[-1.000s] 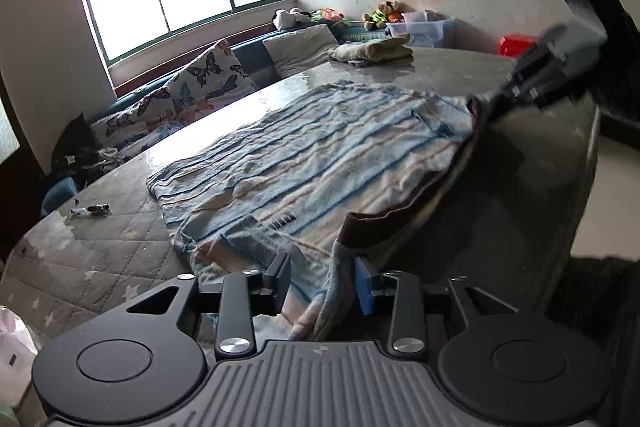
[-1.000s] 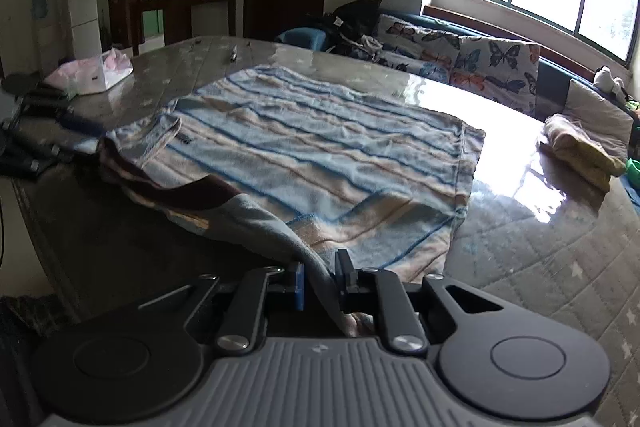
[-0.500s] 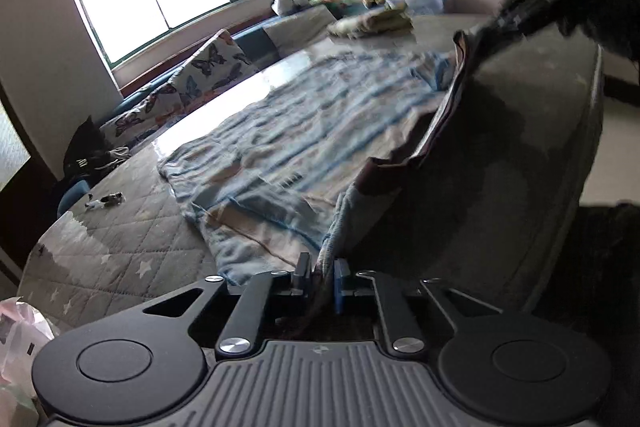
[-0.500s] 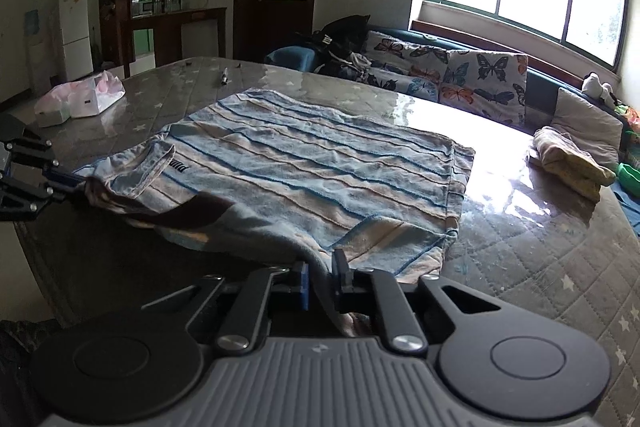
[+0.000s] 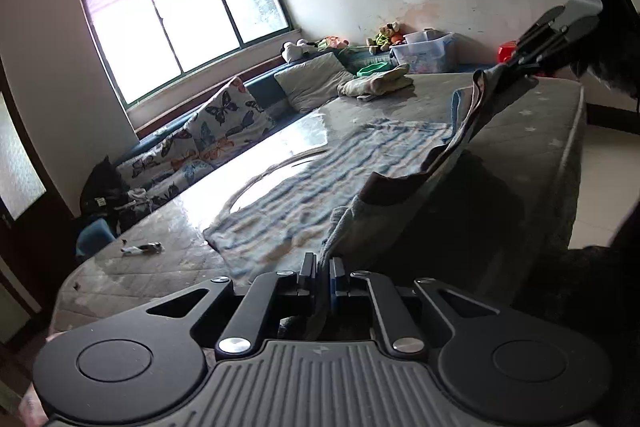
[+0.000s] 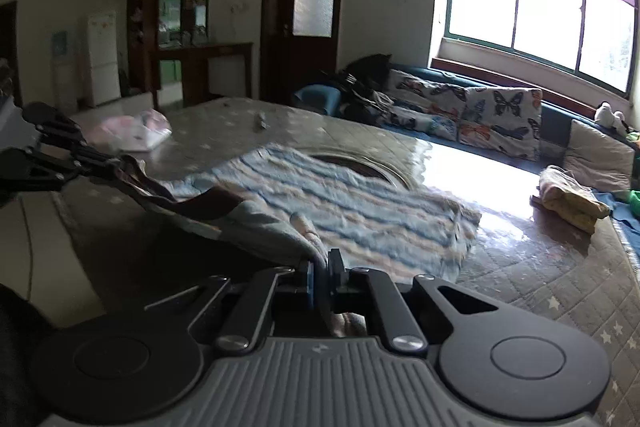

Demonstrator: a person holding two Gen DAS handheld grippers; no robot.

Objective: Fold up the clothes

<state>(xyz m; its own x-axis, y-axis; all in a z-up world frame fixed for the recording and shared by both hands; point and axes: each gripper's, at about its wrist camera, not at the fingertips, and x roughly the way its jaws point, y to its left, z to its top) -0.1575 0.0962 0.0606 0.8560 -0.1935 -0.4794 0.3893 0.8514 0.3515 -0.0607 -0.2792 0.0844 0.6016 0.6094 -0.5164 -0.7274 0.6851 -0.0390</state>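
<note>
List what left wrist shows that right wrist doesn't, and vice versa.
Left wrist only: a clear bin and stuffed toys by the far wall, and a red thing past the table.

Right wrist only: a dark door, a white fridge, shelves and a pink bag on the table.

Both: the striped shirt, its near edge pinched in the left gripper and the right gripper, both jaws shut on it; the table, butterfly cushions, the window and a folded garment.

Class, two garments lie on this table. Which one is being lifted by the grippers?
The blue striped shirt: the left gripper and right gripper pinch its near edge. The folded beige garment lies untouched at the far side.
</note>
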